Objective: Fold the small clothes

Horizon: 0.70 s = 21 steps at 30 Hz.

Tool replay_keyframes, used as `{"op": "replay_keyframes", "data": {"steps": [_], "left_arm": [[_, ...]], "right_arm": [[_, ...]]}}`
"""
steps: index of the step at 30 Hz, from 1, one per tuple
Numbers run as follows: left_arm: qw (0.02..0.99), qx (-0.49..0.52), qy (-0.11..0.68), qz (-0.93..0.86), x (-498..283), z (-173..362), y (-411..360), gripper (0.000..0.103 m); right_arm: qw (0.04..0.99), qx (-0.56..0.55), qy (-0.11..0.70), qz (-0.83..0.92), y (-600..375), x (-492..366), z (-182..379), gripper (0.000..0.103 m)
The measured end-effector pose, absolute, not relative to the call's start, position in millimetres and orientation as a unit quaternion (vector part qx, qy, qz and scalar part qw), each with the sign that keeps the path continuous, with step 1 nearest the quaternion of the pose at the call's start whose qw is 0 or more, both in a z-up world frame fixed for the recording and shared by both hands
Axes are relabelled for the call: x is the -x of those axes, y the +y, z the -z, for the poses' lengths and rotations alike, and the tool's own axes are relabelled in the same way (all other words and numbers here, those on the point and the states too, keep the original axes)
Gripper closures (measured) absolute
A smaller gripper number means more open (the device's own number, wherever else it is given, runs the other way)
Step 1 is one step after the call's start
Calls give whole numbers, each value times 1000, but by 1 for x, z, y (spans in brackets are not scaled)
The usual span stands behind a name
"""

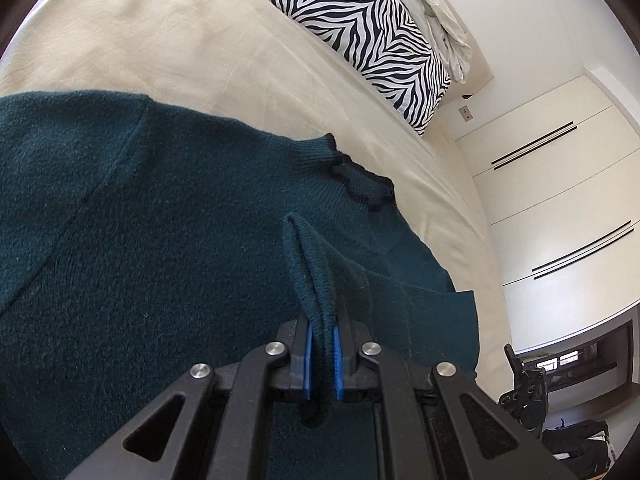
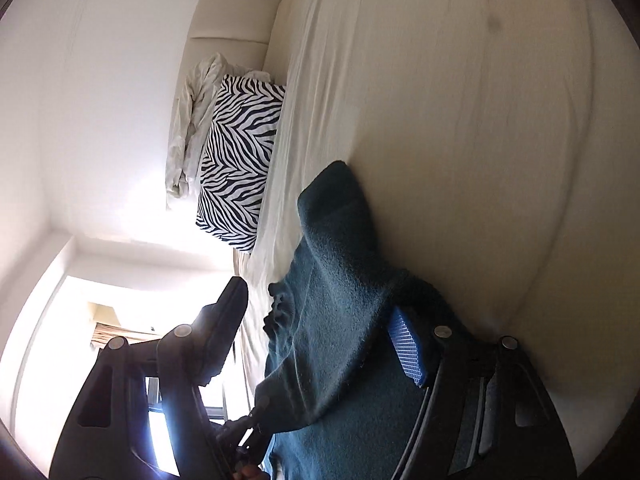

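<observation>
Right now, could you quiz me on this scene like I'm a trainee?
1. True or false: the left gripper is shut on a fold of the dark green sweater.
2. Which pattern is on the pillow at the head of the bed? A) dots B) zebra stripes C) checks
3. Fill in: the right gripper has its jaws ____.

Key: 1 true; 2 B; 3 open, with sweater cloth lying between them.
</observation>
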<state>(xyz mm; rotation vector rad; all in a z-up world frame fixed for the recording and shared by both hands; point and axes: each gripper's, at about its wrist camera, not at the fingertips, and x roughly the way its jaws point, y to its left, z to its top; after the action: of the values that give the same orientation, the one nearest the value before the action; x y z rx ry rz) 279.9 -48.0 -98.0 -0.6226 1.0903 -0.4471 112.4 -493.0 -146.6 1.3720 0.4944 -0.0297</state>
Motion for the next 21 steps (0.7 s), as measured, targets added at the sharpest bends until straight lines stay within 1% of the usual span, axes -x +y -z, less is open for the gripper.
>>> {"op": "replay_keyframes", "data": {"steps": [2, 6, 11, 12, 16, 21], "left_arm": [[784, 290, 510, 204, -281, 103, -49, 94], [781, 296, 514, 197, -284, 112, -43, 94], [783, 298, 507, 204, -284, 116, -39, 94], [784, 298, 505, 205, -284, 116, -39, 94], [794, 290, 493, 205, -281, 114, -39, 94], [813, 273, 473, 203, -277, 106, -41, 94]], "right_arm": [[744, -629, 224, 12, -496, -112, 151, 38], [762, -600, 245, 10, -486, -110, 146, 36], [738, -628, 247, 10, -494, -88, 144, 36], [736, -630, 245, 12, -496, -82, 140, 34], [761, -601, 241, 26, -502, -75, 113, 34], [779, -574, 254, -2, -509, -104, 91, 34]]}}
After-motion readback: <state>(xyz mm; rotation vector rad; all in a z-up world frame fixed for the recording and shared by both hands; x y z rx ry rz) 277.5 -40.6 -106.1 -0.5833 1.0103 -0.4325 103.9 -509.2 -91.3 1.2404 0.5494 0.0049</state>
